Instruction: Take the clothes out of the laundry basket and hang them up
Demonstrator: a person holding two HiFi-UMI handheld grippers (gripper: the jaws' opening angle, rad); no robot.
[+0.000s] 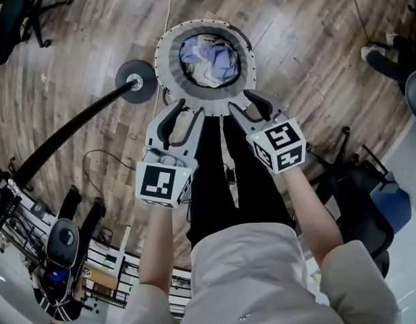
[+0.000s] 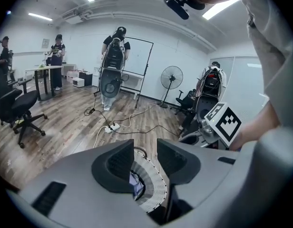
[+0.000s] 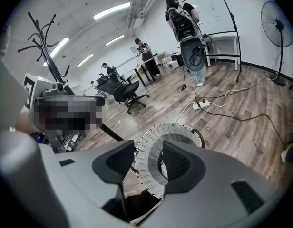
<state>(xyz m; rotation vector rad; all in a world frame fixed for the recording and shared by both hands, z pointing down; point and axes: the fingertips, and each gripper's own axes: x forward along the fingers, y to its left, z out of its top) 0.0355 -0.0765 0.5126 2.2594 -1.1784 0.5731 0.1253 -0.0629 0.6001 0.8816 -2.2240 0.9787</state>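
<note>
One laundry basket [image 1: 166, 58] stands on wood floor [image 1: 309, 39].

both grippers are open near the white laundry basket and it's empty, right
Not empty: the head view shows clothes inside the laundry basket. The left gripper and right gripper are open near it, as you said.
</note>
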